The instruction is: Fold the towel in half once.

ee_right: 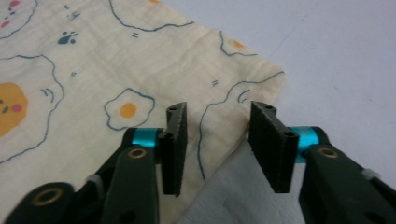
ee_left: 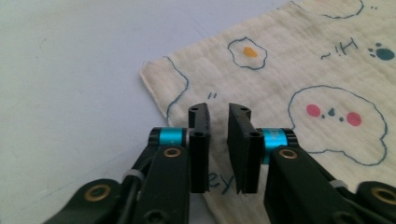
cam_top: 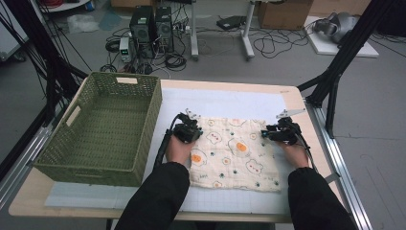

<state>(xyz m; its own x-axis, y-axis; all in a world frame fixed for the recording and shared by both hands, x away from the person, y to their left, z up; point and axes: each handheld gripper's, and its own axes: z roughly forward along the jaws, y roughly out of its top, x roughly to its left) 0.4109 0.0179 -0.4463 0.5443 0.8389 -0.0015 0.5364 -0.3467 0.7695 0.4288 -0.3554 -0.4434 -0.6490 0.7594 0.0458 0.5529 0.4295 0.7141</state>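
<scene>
Black jaws of your left gripper (ee_left: 218,140) stand narrowly apart over the cloth's (cam_top: 234,151) far left corner, gripping nothing. Your right gripper (ee_right: 219,140) gapes wider astride the far right edge, pads clear. The cream cloth lies flat on the table (cam_top: 230,96) beside the green basket (cam_top: 103,127).

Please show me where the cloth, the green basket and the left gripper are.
cloth (cam_top: 239,158): high view, its middle.
green basket (cam_top: 155,108): high view, right wall.
left gripper (ee_left: 218,122): left gripper view, midway between its fingertips.
</scene>
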